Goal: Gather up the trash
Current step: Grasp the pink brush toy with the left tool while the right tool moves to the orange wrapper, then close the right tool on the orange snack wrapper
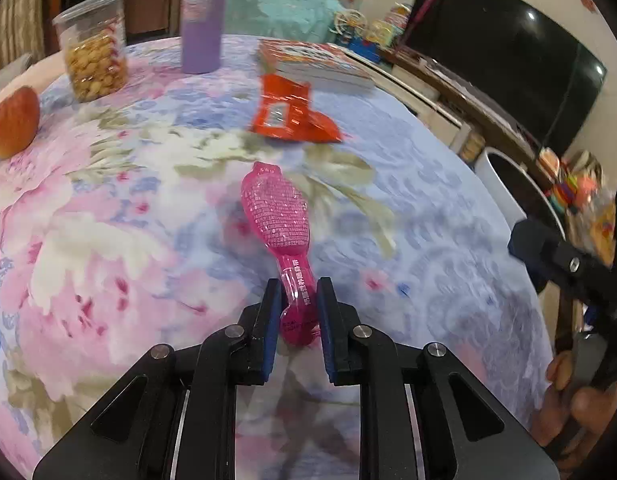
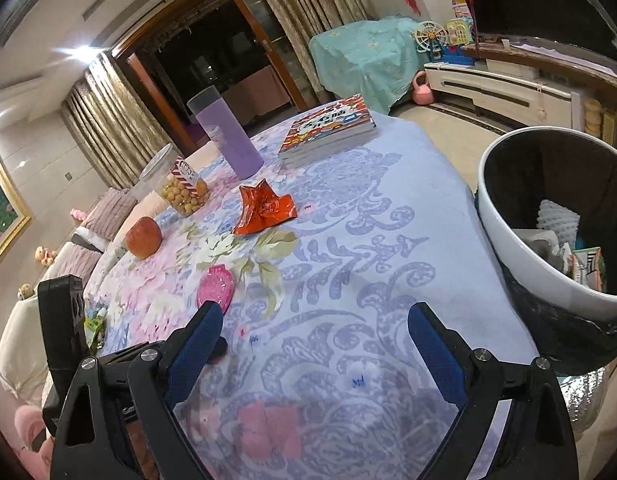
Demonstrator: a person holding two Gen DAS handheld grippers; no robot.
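A shiny pink plastic wrapper lies on the flowered tablecloth, and my left gripper is shut on its narrow near end. Farther back lies a crumpled red wrapper. In the right wrist view the pink wrapper sits just beyond the left fingertip of my right gripper, which stands open over the cloth with nothing between its fingers. The red wrapper is in the middle of the table. A white bin with a black liner stands past the table's right edge and holds some rubbish.
At the back of the table stand an apple, a clear jar of snacks, a purple bottle and a stack of books. A TV and a low cabinet line the wall beyond the bin.
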